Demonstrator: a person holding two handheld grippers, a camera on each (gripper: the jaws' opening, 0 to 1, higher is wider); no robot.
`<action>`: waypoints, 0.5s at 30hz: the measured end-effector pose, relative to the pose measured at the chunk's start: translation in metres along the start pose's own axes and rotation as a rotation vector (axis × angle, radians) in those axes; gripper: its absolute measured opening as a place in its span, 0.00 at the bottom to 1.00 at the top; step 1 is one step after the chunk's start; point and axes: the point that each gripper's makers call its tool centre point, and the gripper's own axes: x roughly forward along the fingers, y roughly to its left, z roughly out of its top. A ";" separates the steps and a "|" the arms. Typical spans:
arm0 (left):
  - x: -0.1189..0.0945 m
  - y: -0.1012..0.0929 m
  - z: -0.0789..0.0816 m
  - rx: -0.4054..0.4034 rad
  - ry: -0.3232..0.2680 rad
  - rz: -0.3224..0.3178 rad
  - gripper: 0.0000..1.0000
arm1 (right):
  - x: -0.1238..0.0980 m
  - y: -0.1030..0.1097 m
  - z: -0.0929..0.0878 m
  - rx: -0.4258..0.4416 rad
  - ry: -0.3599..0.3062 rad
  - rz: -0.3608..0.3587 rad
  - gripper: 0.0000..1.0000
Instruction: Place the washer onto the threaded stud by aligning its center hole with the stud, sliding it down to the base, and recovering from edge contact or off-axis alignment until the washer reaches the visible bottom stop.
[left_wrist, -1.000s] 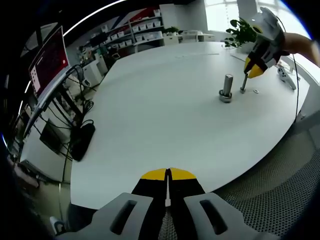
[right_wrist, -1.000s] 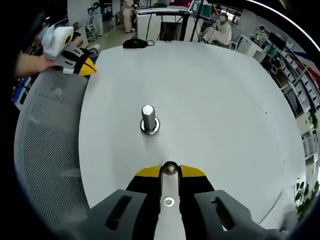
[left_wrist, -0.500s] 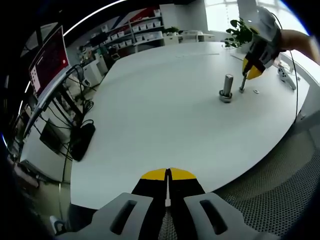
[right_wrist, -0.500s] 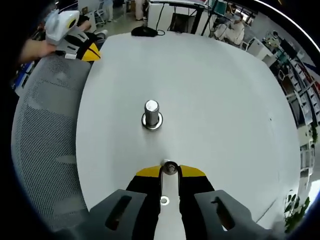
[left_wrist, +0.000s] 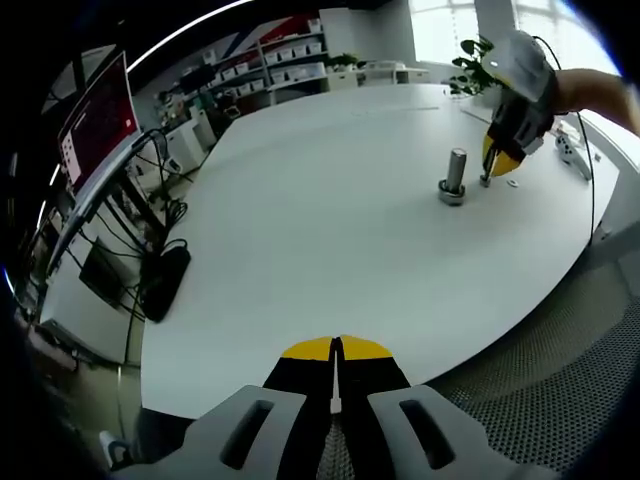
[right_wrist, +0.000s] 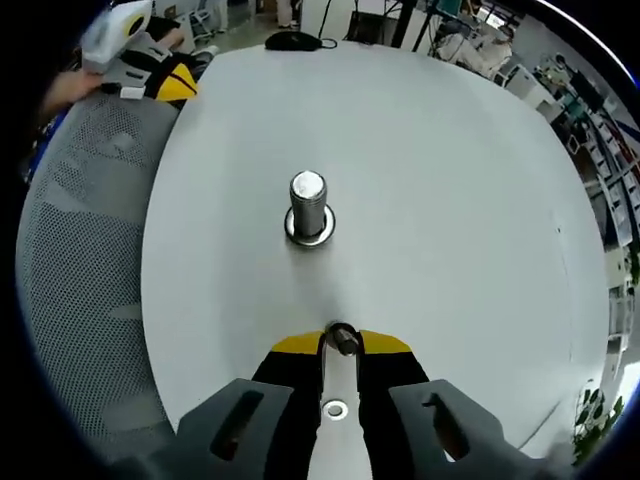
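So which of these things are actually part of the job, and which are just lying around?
Part of the job:
- threaded stud, upright on the white table
- washer, gripped at the right gripper tips
- a second washer lying on the table

Just lying about:
- mesh chair
- black bag beside the table
- potted plant
- left gripper, shut and idle

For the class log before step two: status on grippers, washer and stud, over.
Right gripper shut on washer, short of the stud. Left gripper shut, idle at table edge. Path to stud open.
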 end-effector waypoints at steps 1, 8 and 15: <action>0.000 0.000 0.000 0.000 0.000 0.000 0.00 | 0.000 0.001 0.000 0.005 -0.003 0.000 0.14; 0.000 0.000 0.000 0.000 -0.003 0.000 0.00 | 0.003 0.005 0.002 -0.009 -0.053 0.023 0.18; 0.000 0.000 0.001 0.001 -0.003 0.000 0.00 | -0.001 0.004 -0.007 0.058 -0.086 0.005 0.25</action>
